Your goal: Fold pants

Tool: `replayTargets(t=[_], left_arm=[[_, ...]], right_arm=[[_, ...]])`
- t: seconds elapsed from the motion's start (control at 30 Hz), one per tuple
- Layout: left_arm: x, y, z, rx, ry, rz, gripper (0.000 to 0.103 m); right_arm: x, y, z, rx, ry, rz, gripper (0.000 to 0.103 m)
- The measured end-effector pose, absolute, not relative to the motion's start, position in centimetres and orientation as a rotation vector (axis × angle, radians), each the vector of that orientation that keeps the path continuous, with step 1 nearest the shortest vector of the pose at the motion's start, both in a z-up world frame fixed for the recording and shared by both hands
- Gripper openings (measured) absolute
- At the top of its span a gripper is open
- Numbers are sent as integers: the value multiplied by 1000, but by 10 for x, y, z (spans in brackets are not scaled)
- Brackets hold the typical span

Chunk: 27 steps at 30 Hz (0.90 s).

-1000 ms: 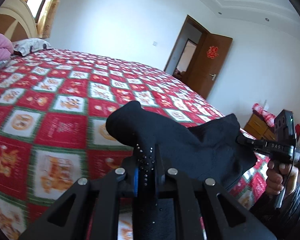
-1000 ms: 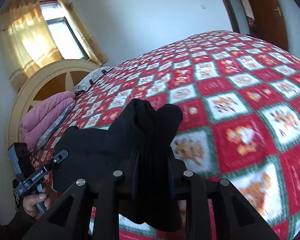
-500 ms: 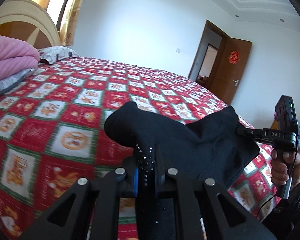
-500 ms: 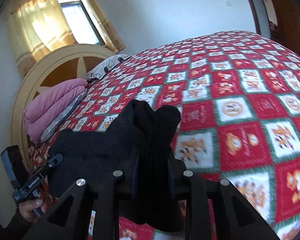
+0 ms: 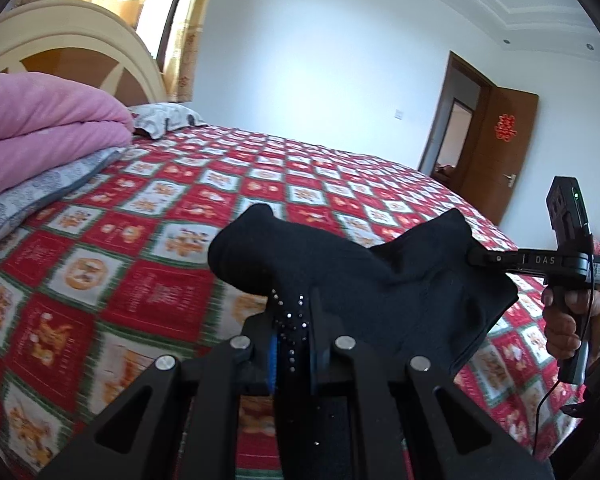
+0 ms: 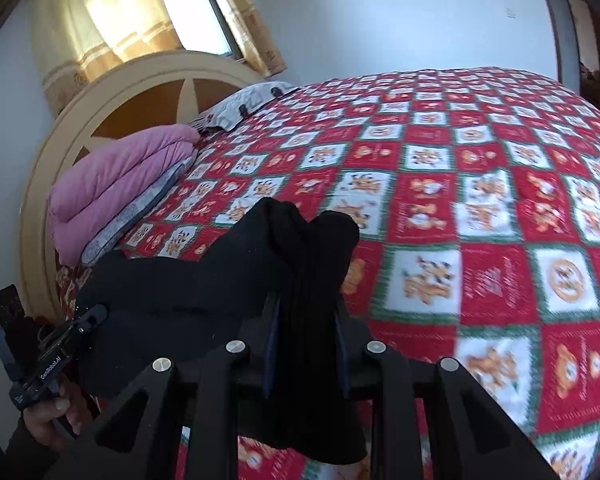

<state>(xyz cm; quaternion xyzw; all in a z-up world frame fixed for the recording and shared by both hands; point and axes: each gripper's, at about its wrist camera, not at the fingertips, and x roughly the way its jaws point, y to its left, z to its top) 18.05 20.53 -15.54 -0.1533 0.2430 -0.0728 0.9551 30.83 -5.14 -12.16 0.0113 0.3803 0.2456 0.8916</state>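
Observation:
The black pants [image 5: 380, 280] hang in the air above the bed, stretched between both grippers. My left gripper [image 5: 292, 320] is shut on one bunched end, which has small shiny studs. My right gripper [image 6: 306, 312] is shut on the other bunched end of the pants [image 6: 204, 280]. The right gripper also shows in the left wrist view [image 5: 488, 258], biting the cloth's far corner. The left gripper shows in the right wrist view [image 6: 88, 320] at the cloth's left edge.
The bed has a red, white and green patchwork cover [image 5: 140, 240] [image 6: 480, 220]. A folded pink quilt [image 5: 40, 136] and a pillow [image 5: 164, 118] lie by the cream headboard [image 6: 100, 120]. A brown door [image 5: 504, 152] stands open on the far wall.
Both grippers, still shut on the pants, have swung toward the headboard end of the bed; the pink quilt and the window now fill more of both views.

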Motion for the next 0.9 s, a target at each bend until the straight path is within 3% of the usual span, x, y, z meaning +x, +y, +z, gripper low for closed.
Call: replayTargets(t=[0.57,0.77,0.9], left_arm=[[199,244,-195,-321,557,-44,12],[203,244,-209,-318,596,-24,28],[204,246,-218,-328,626,-9,52]], right_arm=[[362,20,-161,-59,880,545,25],[373,11,-180,-28,928,527,27],[379,3,-192,-11,961,493,37]])
